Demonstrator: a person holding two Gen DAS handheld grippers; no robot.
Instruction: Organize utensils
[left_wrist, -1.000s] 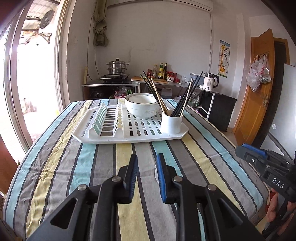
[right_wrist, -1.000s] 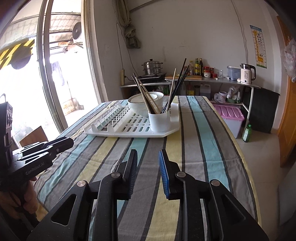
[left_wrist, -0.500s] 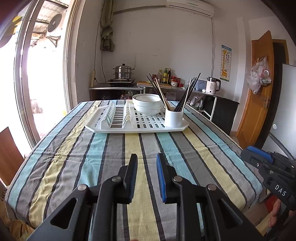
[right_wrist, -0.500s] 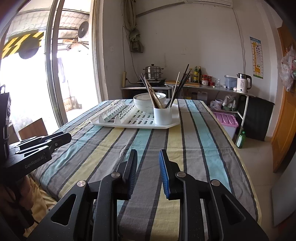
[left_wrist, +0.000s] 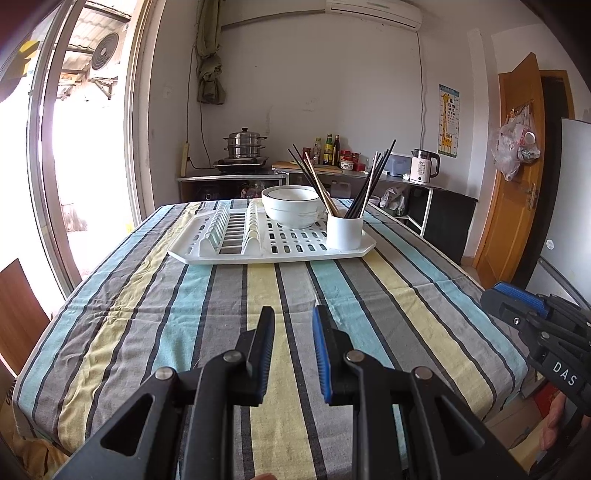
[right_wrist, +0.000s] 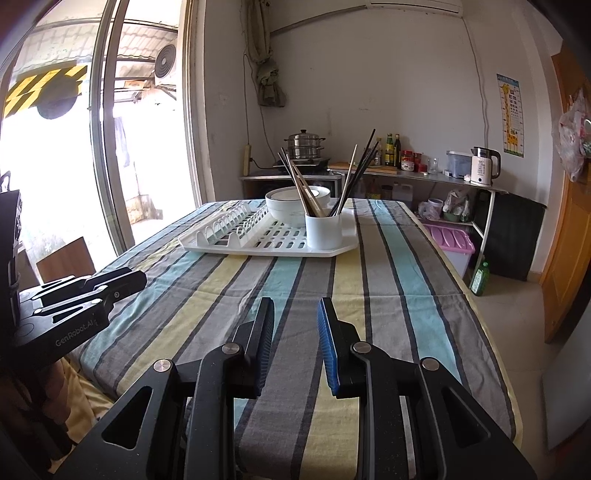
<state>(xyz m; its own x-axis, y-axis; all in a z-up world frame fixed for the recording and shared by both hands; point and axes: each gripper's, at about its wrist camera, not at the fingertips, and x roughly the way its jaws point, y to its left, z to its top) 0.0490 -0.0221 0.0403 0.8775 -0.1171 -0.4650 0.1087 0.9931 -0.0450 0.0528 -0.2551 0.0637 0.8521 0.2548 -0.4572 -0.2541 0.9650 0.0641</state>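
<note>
A white dish rack (left_wrist: 236, 251) (right_wrist: 258, 242) lies at the far end of the striped table. On it stands a white utensil cup (left_wrist: 344, 231) (right_wrist: 324, 231) holding several black and wooden chopsticks (left_wrist: 369, 184) (right_wrist: 354, 173), with stacked white bowls (left_wrist: 291, 206) (right_wrist: 284, 206) behind it. My left gripper (left_wrist: 293, 321) is open and empty, above the table's near end. My right gripper (right_wrist: 295, 314) is open and empty too, well short of the rack. Each gripper shows at the edge of the other's view.
The striped tablecloth (left_wrist: 207, 306) covers the table. A window wall is on the left. A counter (left_wrist: 332, 173) with a steamer pot (left_wrist: 244, 146), bottles and a kettle (left_wrist: 423, 166) stands behind the table. A wooden door (left_wrist: 513, 177) is at right, a pink bin (right_wrist: 450, 245) on the floor.
Both grippers have drawn back from the rack and risen; the rack and cup look smaller and farther. Both stay open and empty.
</note>
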